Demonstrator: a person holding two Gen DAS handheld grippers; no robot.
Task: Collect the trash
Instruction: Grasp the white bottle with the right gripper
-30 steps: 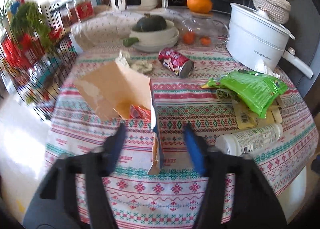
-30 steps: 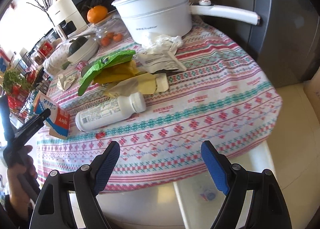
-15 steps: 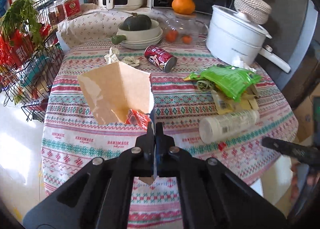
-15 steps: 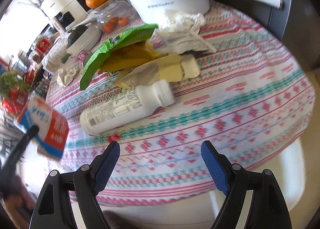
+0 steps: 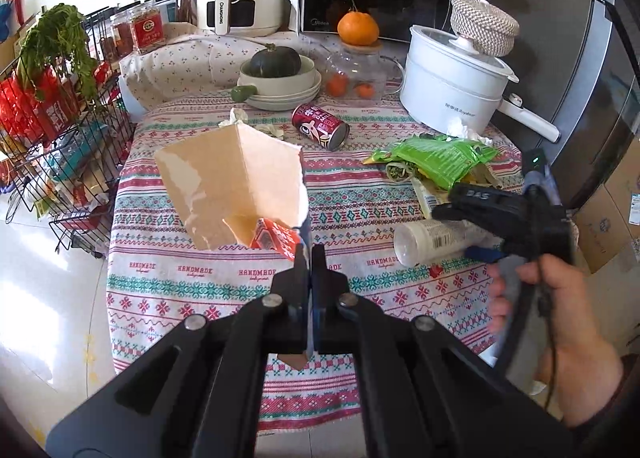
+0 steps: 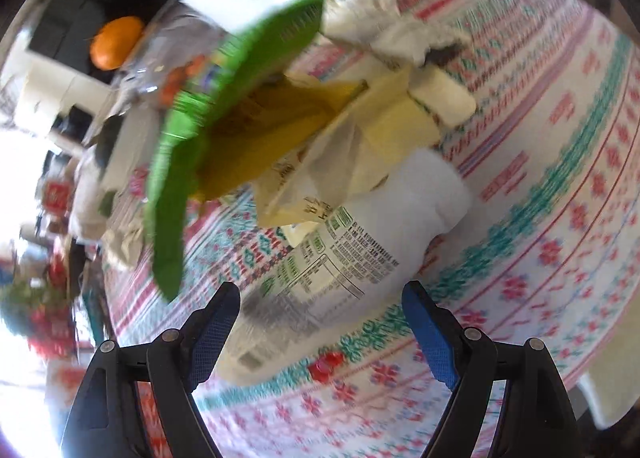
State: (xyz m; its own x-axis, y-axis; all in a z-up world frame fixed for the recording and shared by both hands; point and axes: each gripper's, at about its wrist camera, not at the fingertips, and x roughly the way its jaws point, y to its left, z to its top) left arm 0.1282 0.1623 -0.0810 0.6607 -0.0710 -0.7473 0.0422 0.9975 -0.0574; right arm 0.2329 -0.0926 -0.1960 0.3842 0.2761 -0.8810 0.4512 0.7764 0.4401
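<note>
My left gripper (image 5: 309,254) is shut on one wall of a torn-open carton (image 5: 236,182), brown inside and red and white outside, held up above the patterned tablecloth (image 5: 200,270). A white plastic bottle (image 6: 344,254) lies on its side; my right gripper (image 6: 320,298) hovers close over it, jaws wide open on either side of its body, pads not pressing. In the left wrist view that right gripper (image 5: 486,252) and the hand holding it are over the same bottle (image 5: 428,236). A green snack bag (image 5: 440,162), yellow wrappers (image 6: 280,130), crumpled tissue (image 6: 384,30) and a red can (image 5: 320,126) lie further back.
A white electric pot (image 5: 452,86) stands at the back right, stacked bowls with a dark squash (image 5: 276,62) behind the can, a glass jar of small oranges (image 5: 352,78) beside them. A wire rack (image 5: 52,146) with greens stands left of the table; cardboard boxes at the right.
My left gripper closed on the carton's wall and lifted it off the table. My right gripper rolled and dropped from the table edge to just over the white bottle, staying open.
</note>
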